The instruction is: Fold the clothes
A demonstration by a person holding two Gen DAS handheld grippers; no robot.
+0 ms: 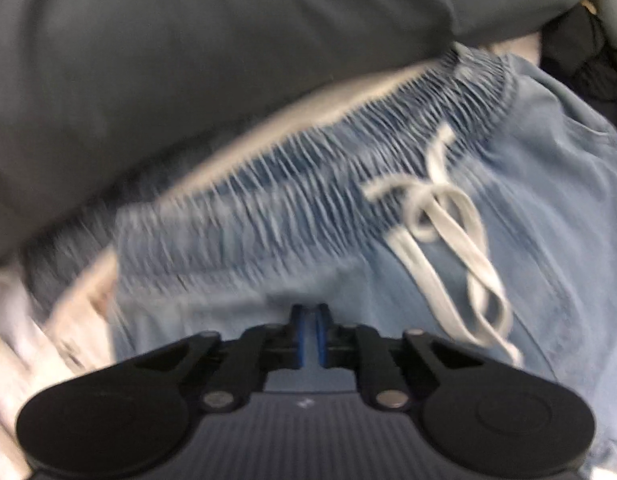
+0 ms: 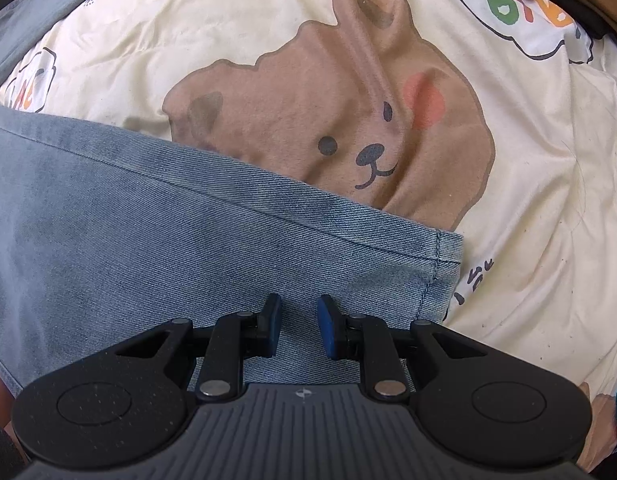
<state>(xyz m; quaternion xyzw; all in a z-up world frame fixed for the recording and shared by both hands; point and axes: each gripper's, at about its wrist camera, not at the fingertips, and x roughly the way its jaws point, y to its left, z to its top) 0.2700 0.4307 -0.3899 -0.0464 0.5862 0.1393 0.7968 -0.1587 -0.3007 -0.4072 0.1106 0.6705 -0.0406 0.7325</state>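
Light blue denim trousers [image 1: 508, 216] with a gathered elastic waistband [image 1: 348, 136] and a white drawstring bow [image 1: 436, 216] lie under my left gripper [image 1: 308, 316]. Its blue pads stand together just below the waistband, to the left of the bow. The blur hides whether any cloth is pinched between them. In the right wrist view a denim trouser leg [image 2: 148, 220] ends in a stitched hem [image 2: 440, 256]. My right gripper [image 2: 299, 330] points down over that leg near the hem, its pads apart with flat denim showing in the gap.
A dark grey garment [image 1: 188, 60] lies beyond the waistband, with dark items [image 1: 580, 52] at the far right. The trousers rest on a cream bedsheet [image 2: 548, 200] printed with a brown bear [image 2: 348, 120]. A grey cloth [image 2: 40, 8] lies at the upper left.
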